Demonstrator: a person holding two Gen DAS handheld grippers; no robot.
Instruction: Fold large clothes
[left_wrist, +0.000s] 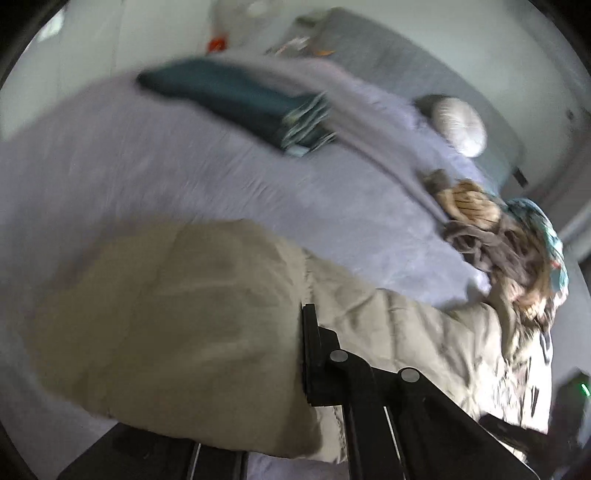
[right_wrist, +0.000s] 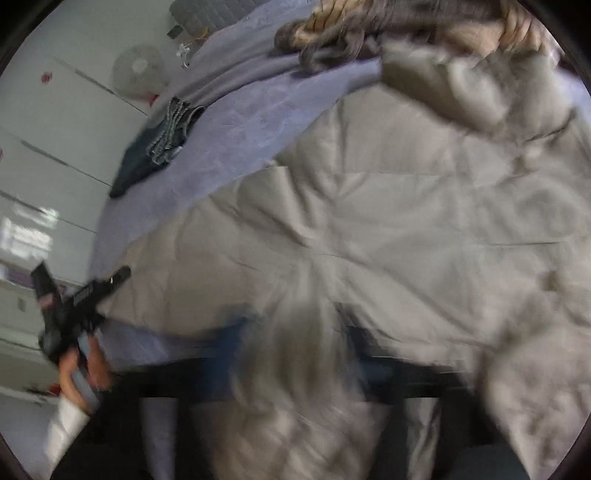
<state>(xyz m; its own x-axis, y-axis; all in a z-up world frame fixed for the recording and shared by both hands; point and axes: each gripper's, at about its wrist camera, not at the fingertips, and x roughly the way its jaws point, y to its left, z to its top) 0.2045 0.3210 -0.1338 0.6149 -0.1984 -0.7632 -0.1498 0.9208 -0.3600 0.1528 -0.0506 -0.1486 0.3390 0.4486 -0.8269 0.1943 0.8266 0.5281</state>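
Note:
A large beige puffer jacket (left_wrist: 166, 314) (right_wrist: 388, 206) lies spread on the lavender bed sheet (left_wrist: 184, 177) (right_wrist: 240, 122). My left gripper (left_wrist: 301, 332) is shut on the jacket's edge; one black finger (left_wrist: 314, 354) shows and the cloth hides the other. From the right wrist view the left gripper (right_wrist: 110, 282) is at the jacket's left edge, held by a hand (right_wrist: 81, 369). My right gripper (right_wrist: 303, 332) is blurred at the bottom, with bunched jacket cloth pinched between its fingers and creases radiating from the pinch.
A folded stack of dark teal clothes (left_wrist: 236, 103) (right_wrist: 155, 147) sits near the bed's far edge. A pile of loose clothes (left_wrist: 509, 236) (right_wrist: 369, 33) lies beyond the jacket. A grey blanket (left_wrist: 332, 110) and a round pillow (left_wrist: 458, 125) lie towards the headboard. A fan (right_wrist: 138, 74) stands by the wall.

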